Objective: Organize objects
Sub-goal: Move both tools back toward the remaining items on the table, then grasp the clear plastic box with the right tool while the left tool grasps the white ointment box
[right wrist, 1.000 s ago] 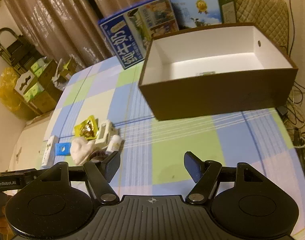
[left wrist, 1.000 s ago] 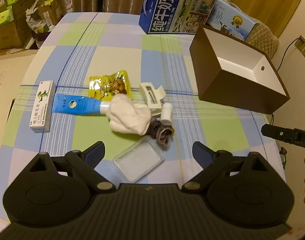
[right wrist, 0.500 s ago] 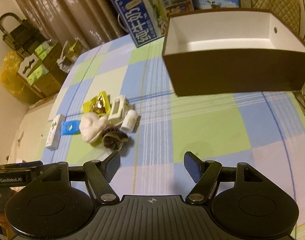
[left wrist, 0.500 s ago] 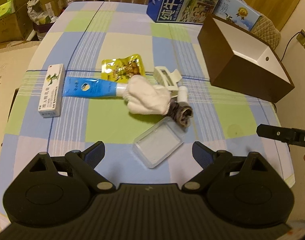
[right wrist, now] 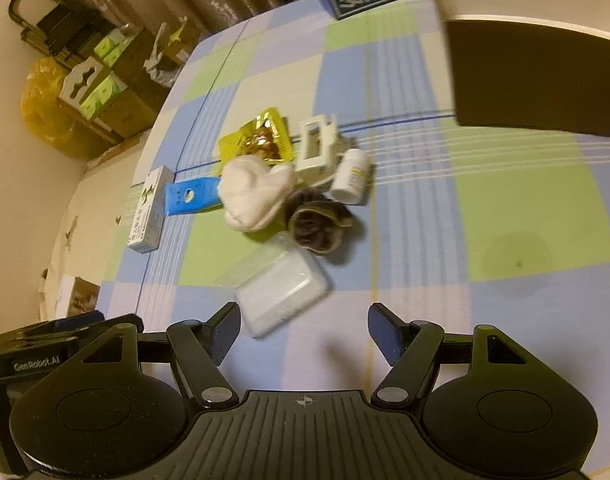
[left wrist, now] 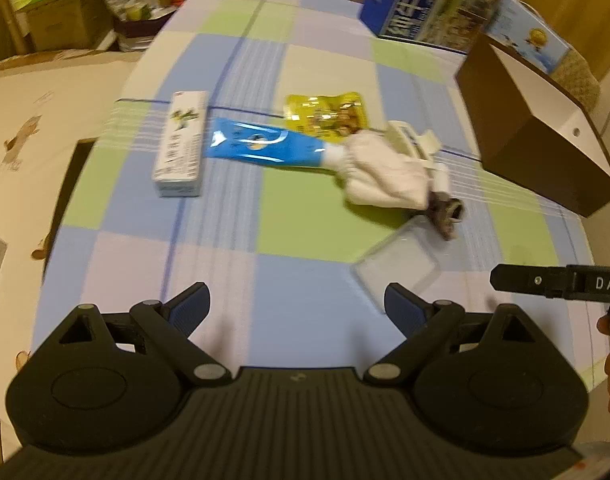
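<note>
- Clear plastic case flat on the checked tablecloth, nearest of the clutter to the near edge of the table, at the near rim of the pile.
- Just ahead of the right gripper and a little left of its centre line, almost touching the left finger's tip; long axis slanted, running from near-left to far-right across the jaw line.
- Right gripper spread wide and empty, hovering over the cloth.
- In the left wrist view, same case just past the right fingertip of the left gripper, off to that side rather than between the fingers; left gripper also spread wide, holding nothing.
- Likely the right one better lined up for the pick, though a small shift left and a turn to square with the slant probably needed.
- Behind the case: dark hair scrunchie, white cloth bundle, small white bottle, white hair clip, yellow snack pouch, blue tube, white carton furthest left.
- Brown open box toward the far right corner, well apart from the case; probable destination.
</note>
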{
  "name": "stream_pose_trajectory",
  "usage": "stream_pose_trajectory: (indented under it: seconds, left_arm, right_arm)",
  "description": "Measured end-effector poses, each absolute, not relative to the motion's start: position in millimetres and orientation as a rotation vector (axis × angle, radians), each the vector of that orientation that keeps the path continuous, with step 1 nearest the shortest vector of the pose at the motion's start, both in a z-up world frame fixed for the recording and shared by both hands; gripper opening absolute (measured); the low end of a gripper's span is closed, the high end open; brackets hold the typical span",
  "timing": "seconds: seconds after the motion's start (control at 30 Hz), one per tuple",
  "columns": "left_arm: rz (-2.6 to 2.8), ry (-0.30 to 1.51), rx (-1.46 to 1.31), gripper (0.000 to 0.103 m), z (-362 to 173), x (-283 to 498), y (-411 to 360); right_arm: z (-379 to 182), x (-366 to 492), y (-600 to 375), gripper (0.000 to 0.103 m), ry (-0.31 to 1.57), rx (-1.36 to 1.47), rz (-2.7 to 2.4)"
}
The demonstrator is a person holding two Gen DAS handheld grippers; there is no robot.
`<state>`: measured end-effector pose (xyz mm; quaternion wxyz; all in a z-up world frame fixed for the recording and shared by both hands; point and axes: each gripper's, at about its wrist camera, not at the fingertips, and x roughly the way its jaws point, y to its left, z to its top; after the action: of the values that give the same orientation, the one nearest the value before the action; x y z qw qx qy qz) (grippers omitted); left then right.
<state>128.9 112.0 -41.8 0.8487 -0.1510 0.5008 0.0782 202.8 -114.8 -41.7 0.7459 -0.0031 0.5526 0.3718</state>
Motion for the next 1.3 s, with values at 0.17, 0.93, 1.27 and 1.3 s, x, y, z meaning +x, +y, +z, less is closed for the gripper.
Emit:
stream_pose_trajectory:
  seconds: [0.17,0.93,1.27,1.3]
  left_arm:
    - [0.221,1.060,-0.350,0.092,-47,117,136]
    - [0.327,1.100,-0.413,0.092,-71,104,170]
    - [0.272,1.110,-0.377,0.092,-72,127,156]
    - [0.267,1.111,-0.373,0.092,-72,130,155]
  right_arm:
    - [-41,195,-83,0.066,1.134,-0.034,0.904]
    - [-89,179,-54,0.024,1.126,-0.347,1.131]
    - [-46,196,-127,0.049,1.102,-0.177,0.984]
    - [-45,197,-129,0.053,1.096,-0.182,0.976]
